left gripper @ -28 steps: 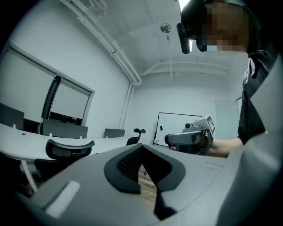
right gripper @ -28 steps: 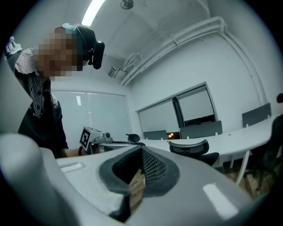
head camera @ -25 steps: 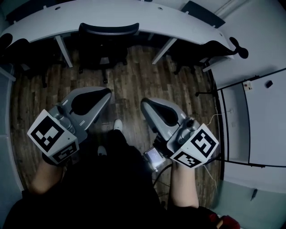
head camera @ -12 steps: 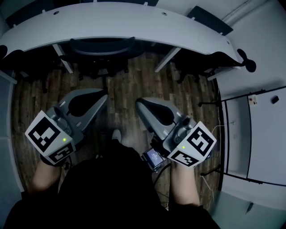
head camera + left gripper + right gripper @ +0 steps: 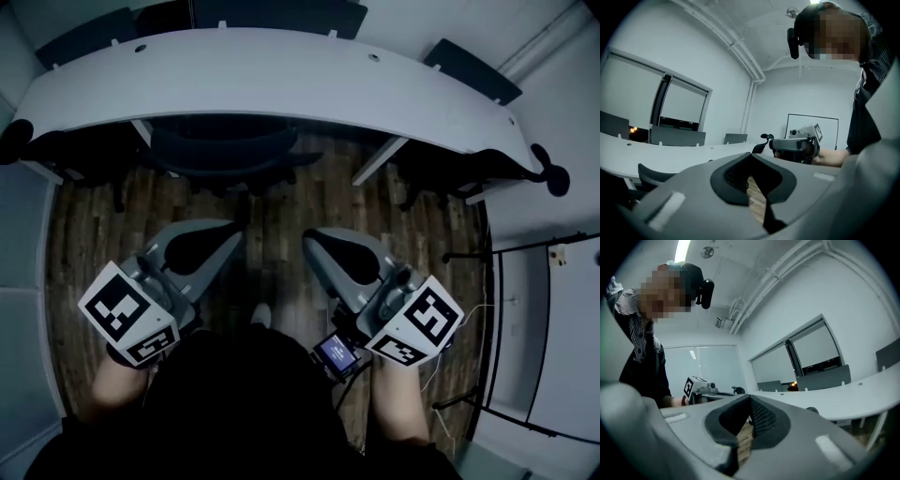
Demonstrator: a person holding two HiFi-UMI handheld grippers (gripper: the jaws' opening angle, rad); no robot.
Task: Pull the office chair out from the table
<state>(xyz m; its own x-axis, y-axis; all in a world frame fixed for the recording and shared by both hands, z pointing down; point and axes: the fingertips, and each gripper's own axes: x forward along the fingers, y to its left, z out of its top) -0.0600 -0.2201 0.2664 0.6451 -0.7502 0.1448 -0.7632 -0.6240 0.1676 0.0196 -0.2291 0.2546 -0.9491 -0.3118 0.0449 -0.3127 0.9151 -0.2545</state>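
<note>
The black office chair is tucked under the curved white table, with its backrest just in front of the table's near edge. My left gripper and right gripper are held side by side over the wooden floor, short of the chair and not touching it. Both are shut with nothing between their pads. In the left gripper view the closed left gripper points toward the table, and the chair's backrest shows low at the left. The right gripper view shows the closed right gripper and the table.
Other black chairs stand under the table at the left end and the right end. More chairs line the far side. A white wall panel runs along the right. Wooden floor lies between me and the chair.
The table and chair have come nearer and fill more of the head view as I walk toward them. Both grippers moved forward with me and stayed shut.
</note>
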